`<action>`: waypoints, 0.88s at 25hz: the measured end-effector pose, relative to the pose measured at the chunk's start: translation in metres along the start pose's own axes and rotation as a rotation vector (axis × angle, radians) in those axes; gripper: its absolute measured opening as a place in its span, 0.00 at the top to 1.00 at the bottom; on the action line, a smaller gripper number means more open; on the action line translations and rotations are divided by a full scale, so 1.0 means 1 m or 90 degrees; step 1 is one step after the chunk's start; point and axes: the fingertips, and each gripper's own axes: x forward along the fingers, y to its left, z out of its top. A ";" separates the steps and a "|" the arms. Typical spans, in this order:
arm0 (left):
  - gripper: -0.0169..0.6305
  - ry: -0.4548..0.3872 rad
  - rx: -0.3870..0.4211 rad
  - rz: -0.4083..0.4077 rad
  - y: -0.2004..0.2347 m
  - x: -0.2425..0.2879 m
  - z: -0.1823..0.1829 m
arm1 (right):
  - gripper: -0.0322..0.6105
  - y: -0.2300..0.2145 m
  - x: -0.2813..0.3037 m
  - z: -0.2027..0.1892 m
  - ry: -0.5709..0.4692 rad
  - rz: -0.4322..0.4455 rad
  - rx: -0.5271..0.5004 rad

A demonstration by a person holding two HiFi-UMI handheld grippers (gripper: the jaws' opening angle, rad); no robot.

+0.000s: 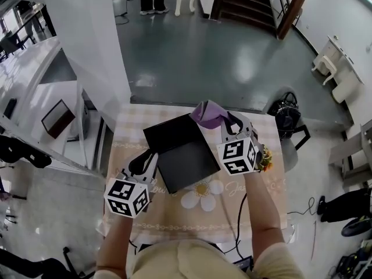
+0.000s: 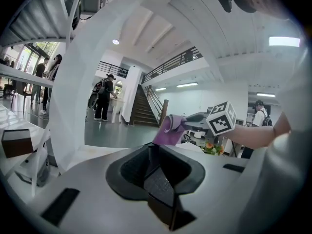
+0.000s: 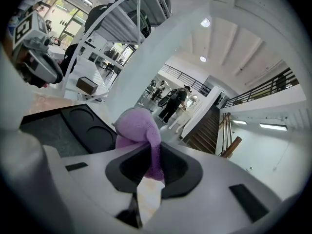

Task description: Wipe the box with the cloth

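An open black box [image 1: 185, 156] lies on the table [image 1: 232, 205], which has a flowered cloth over it. My left gripper [image 1: 146, 160] is at the box's left edge. In the left gripper view a dark panel of the box [image 2: 158, 182] sits clamped between the jaws. My right gripper [image 1: 220, 122] is shut on a purple cloth [image 1: 206, 113], bunched over the box's far right corner. In the right gripper view the purple cloth [image 3: 140, 130] bulges out of the jaws. The box's inside [image 3: 63, 126], with round recesses, lies to the left below it.
A small pot of flowers [image 1: 266, 157] stands at the table's right edge, just beside my right gripper. A black chair [image 1: 289, 118] stands off the far right corner. A white pillar [image 1: 93, 39] rises at the far left. People stand near the stairs [image 1: 244, 2].
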 end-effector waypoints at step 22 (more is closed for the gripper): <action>0.86 0.038 -0.026 0.010 0.012 0.018 -0.031 | 0.84 0.093 0.054 -0.041 0.055 0.284 0.029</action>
